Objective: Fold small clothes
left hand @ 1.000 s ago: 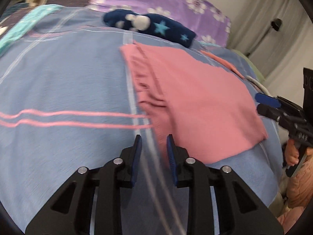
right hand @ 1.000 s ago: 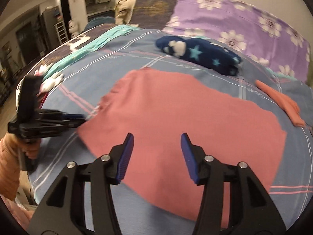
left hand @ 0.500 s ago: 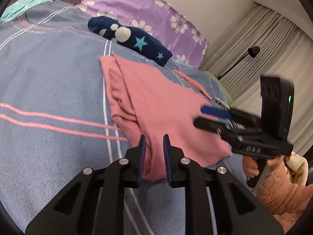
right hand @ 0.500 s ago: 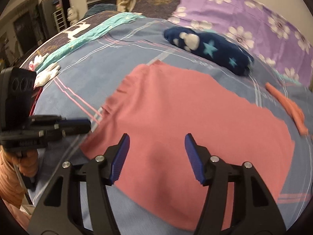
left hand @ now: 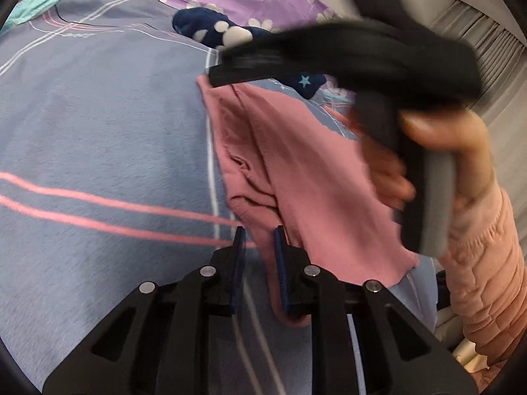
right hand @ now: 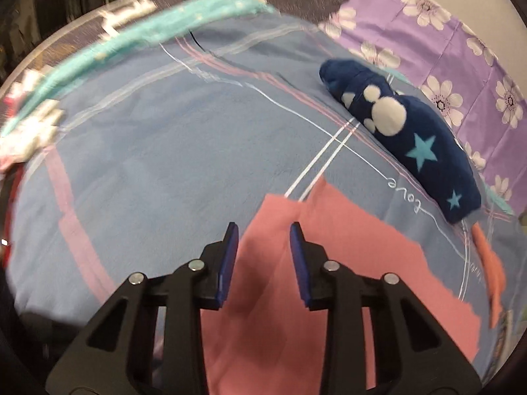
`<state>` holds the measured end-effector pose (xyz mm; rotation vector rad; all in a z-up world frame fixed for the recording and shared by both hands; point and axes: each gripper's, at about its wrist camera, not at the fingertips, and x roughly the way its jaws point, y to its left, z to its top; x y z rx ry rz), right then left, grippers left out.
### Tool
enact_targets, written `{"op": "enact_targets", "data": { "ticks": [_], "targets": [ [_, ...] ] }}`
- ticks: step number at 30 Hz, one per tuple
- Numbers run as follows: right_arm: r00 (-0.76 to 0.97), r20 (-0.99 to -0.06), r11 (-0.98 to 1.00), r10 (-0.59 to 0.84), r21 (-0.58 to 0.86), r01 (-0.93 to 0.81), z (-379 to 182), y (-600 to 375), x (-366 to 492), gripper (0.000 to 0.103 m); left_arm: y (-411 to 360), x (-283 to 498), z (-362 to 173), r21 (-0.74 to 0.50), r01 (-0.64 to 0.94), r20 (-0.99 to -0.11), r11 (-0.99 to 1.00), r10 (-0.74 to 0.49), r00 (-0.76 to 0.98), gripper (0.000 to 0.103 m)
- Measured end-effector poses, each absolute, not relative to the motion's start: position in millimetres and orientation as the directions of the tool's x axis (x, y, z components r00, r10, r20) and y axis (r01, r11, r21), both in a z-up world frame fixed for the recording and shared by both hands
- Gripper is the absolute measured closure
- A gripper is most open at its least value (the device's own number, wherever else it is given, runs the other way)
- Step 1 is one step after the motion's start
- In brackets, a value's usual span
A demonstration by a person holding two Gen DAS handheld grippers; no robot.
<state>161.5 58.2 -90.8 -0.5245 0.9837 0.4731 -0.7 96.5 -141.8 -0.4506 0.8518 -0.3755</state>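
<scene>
A pink garment [left hand: 306, 177] lies on the blue striped bedspread [left hand: 98, 131]. My left gripper [left hand: 258, 243] has its jaws narrowed on the garment's near corner, which hangs between them. The right gripper's body [left hand: 346, 56] crosses the left wrist view above the garment, held by a hand [left hand: 448, 131]. In the right wrist view the right gripper [right hand: 263, 237] is open, low over the pink garment [right hand: 346, 263] near its far left corner, with cloth showing between the jaws.
A navy plush cloth with stars [right hand: 405, 138] lies behind the garment. An orange piece [right hand: 490, 263] lies at the right. A purple flowered pillow [right hand: 444, 33] and a teal cloth [right hand: 164, 29] are at the back.
My left gripper closed in on the garment's near corner. My right gripper swept left across the garment to its far left corner and narrowed its jaws somewhat.
</scene>
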Motion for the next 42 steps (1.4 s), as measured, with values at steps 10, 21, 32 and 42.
{"op": "enact_targets", "data": {
  "ticks": [10, 21, 32, 42],
  "targets": [
    [0.478, -0.849, 0.879, 0.225, -0.035, -0.475, -78.5, 45.5, 192.0, 0.098, 87.5, -6.1, -134.2, -0.487, 0.23, -0.597, 0.842, -0.514, 0.616, 0.101],
    [0.354, -0.859, 0.884, 0.37, 0.209, -0.417, -105.4, 22.1, 209.6, 0.092, 96.3, -37.3, -127.8, -0.449, 0.194, -0.613, 0.872, -0.459, 0.644, 0.103],
    [0.411, -0.818, 0.781, 0.403, 0.073, -0.62, -62.2, 0.0, 116.0, 0.082, 89.0, -31.7, -143.8, -0.488, 0.185, -0.66, 0.853, -0.499, 0.562, 0.088],
    [0.325, -0.849, 0.656, 0.417, 0.034, -0.754, -87.4, -6.6, 29.7, 0.083, 99.8, -47.2, -150.4, -0.601, 0.159, -0.606, 0.783, -0.577, 0.548, 0.087]
  ]
}}
